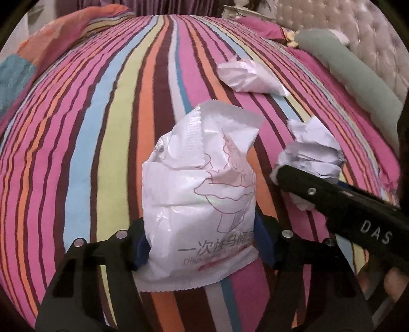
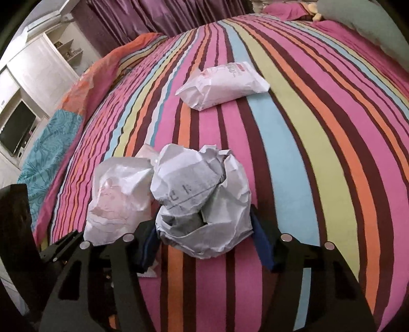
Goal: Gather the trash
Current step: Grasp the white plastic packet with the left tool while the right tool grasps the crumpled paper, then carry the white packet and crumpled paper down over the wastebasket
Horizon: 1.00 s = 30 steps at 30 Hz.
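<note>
A bed with a striped quilt (image 1: 107, 143) is filling both views, with purple curtains (image 2: 158, 15) hanging at the top of the frame. The left gripper (image 1: 202, 245) is pinching a white printed wrapper (image 1: 202, 194) at lower centre of the left wrist view, its pads pressing on both side edges. The wrapper's long axis is running up the frame, with its torn end pointing toward the top. The right gripper (image 2: 204, 237) is clamping a crumpled paper ball (image 2: 202, 199) at lower centre of the right wrist view; the ball is showing no clear long axis. The grasping step appears to be in hand for both pieces. A second sealed white packet (image 2: 222, 85) is lying at upper centre, well apart, its length running left to right. The next move is probably calling for lifting both pieces clear and carrying them to a bin, which no view is showing.
</note>
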Motion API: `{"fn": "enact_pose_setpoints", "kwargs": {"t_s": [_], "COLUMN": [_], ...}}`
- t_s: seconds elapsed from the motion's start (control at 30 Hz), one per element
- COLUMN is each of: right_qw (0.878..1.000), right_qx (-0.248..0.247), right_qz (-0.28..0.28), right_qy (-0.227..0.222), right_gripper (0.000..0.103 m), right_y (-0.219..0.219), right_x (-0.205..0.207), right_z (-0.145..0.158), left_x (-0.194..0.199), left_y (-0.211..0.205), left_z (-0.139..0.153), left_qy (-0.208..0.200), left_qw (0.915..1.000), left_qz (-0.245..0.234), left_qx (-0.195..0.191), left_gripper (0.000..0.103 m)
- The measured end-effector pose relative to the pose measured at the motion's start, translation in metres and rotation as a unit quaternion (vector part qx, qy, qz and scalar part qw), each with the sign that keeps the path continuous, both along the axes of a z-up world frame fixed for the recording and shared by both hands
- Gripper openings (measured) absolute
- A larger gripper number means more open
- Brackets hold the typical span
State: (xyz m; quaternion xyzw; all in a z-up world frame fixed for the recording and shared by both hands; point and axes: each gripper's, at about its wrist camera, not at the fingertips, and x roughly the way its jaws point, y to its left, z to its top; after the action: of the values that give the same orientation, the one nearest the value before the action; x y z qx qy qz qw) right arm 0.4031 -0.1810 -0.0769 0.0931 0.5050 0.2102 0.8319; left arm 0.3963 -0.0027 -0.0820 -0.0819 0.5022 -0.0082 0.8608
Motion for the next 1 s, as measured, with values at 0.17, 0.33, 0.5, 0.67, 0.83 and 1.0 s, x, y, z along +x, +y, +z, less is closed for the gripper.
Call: {"fn": "enact_pose_setpoints", "kwargs": {"t_s": [0.17,0.33,0.5,0.67,0.83,1.0], "right_qw": [1.0,0.999,0.998,0.997,0.996,0.994], "right_qx": [0.009,0.024,0.042,0.054,0.062,0.082], "right_qz": [-0.015,-0.031,-0.04,-0.048,-0.056,-0.065], "right_qy": [-0.005,-0.008,-0.012,-0.012,-0.013,-0.016], "right_gripper": [0.058,0.058,0.058,0.058,0.058,0.059], "right_y": [-0.012,-0.024,-0.036,-0.047,-0.06,-0.069], "right_x": [-0.011,-0.03,-0.056,-0.089,-0.124,-0.15], "right_z": [0.003,0.01,0.018,0.02,0.023,0.03], "left_x": [-0.021,-0.049,-0.085,-0.121,-0.16,-0.192], "left_y": [0.011,0.018,0.02,0.022,0.024,0.024], "left_z": [0.006,0.015,0.024,0.03,0.036,0.042], "left_qy": [-0.013,-0.026,-0.035,-0.041,-0.05,-0.058], "left_qw": [0.9996,0.9988,0.9986,0.9985,0.9977,0.9972], "left_qz": [0.016,0.024,0.021,0.016,0.011,0.009], "left_qx": [-0.02,-0.035,-0.032,-0.034,-0.043,-0.047], "left_gripper": [0.065,0.065,0.065,0.065,0.065,0.065]}}
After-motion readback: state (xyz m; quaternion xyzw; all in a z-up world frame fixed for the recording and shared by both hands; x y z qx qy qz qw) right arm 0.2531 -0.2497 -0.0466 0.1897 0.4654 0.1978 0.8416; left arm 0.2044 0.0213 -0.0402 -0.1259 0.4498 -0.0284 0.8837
